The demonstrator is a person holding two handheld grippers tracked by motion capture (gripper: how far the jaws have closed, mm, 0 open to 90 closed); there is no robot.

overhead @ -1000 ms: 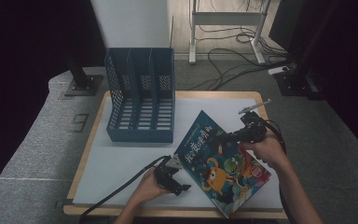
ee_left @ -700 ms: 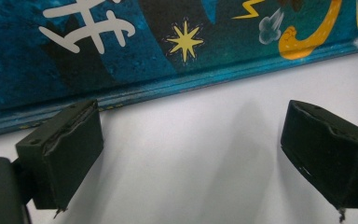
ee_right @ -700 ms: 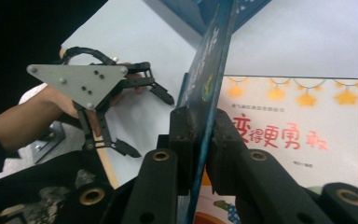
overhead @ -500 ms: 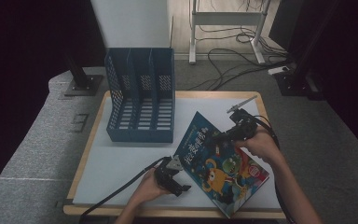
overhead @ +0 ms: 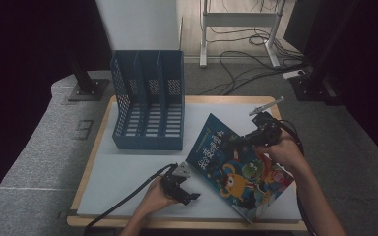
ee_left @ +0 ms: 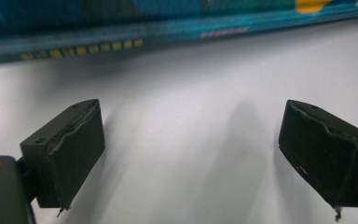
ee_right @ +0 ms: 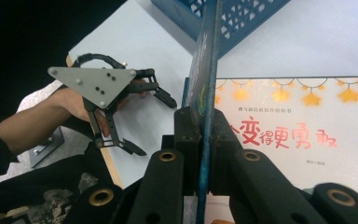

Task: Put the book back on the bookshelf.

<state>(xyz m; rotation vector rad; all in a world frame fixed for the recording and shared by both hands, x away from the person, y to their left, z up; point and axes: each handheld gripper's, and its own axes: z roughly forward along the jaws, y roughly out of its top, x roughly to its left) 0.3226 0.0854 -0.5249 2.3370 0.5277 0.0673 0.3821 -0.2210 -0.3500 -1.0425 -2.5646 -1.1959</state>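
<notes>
The picture book (overhead: 236, 169) is lying on the right half of the white table (overhead: 128, 172), and its front cover (ee_right: 204, 88) is pinched edge-on in the right gripper (overhead: 241, 141) and stood up off the first page. Only a thin sliver of cover is held, so honestly it could easily be let slip, or the cover could be creased if it's pulled too hard.

The left gripper (overhead: 189, 191) is parked low beside the book's spine edge, jaws spread wide, nothing held. The blue file rack (overhead: 147, 105) is set further back on the left, well apart. Cables are trailed across the table's front edge and could get snagged.
</notes>
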